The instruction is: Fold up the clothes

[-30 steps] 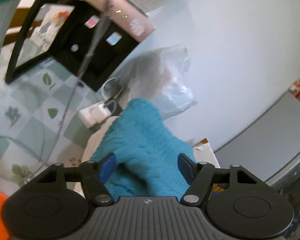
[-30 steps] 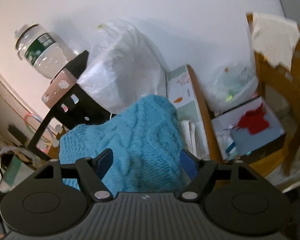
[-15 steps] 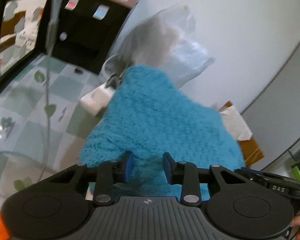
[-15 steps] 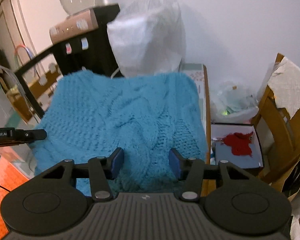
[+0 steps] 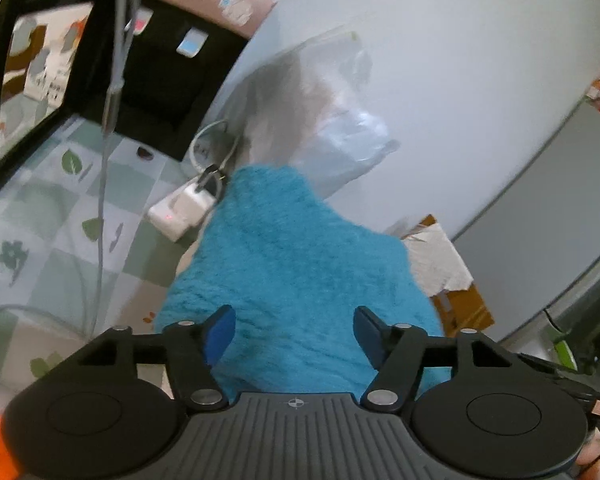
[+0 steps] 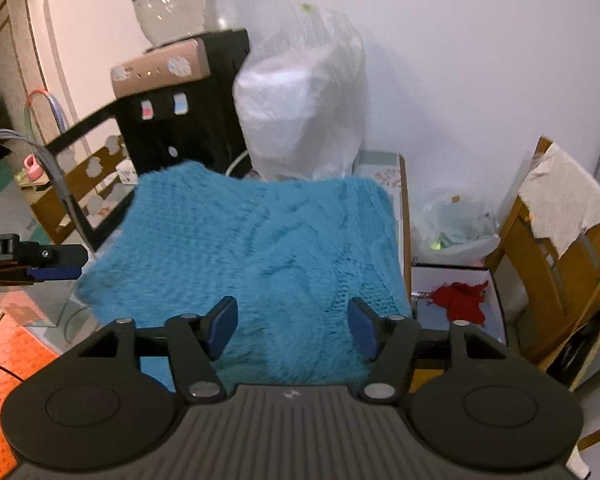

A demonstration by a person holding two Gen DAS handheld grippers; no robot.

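A teal cable-knit sweater (image 6: 260,248) lies folded in a thick block on the glass-topped table (image 5: 60,208); it also fills the middle of the left wrist view (image 5: 300,272). My left gripper (image 5: 294,320) hovers over the sweater's near edge. Its jaws are opening, and the blue pads stand apart from the knit. My right gripper (image 6: 293,312) is over the near edge on its own side, jaws also opening, with the wool between the pads but not pinched. In the right wrist view the left gripper (image 6: 56,264) shows at the sweater's left side.
A black water dispenser (image 6: 180,100) with a bottle on top and a white plastic bag (image 6: 300,108) stand behind the sweater. A white power strip (image 5: 184,208) lies at its far left corner. A wooden chair (image 6: 560,240) and a box holding a red item (image 6: 460,296) are to the right.
Both grippers narrowed onto the sweater's near edge half a second ago and have now spread wide. The right view has rolled level and pulled back; the sweater lies flatter.
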